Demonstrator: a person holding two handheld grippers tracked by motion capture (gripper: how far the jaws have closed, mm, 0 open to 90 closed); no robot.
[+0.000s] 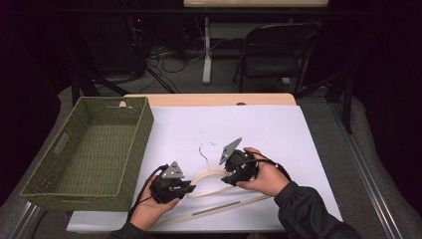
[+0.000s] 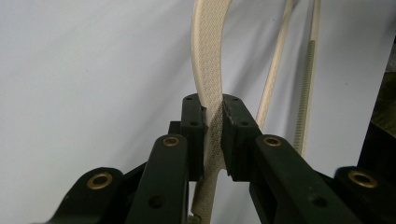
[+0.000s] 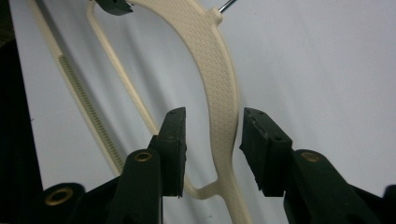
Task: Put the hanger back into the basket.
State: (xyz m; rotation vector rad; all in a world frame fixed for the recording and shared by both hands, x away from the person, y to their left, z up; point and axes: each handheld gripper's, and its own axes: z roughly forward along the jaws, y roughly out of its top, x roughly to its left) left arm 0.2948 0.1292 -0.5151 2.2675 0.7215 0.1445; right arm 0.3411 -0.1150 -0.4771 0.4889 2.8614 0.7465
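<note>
A cream plastic hanger [image 1: 211, 174] with a metal hook [image 1: 206, 147] lies on the white table top [image 1: 263, 124] near its front edge. My left gripper [image 1: 191, 188] is shut on the hanger's left arm [image 2: 208, 60], and the textured strip is pinched between the pads [image 2: 214, 126]. My right gripper [image 1: 227, 180] is open. Its jaws stand on either side of the hanger's right arm [image 3: 215, 70] with a gap on both sides [image 3: 212, 140]. The hanger's lower bar [image 1: 224, 206] runs toward the table's front.
A green woven basket [image 1: 145, 130] sits on the left of the table and looks empty. Behind the table stand a folding chair [image 1: 276, 50] and a tangle of cables on the floor. The white top extends bare to the back and right.
</note>
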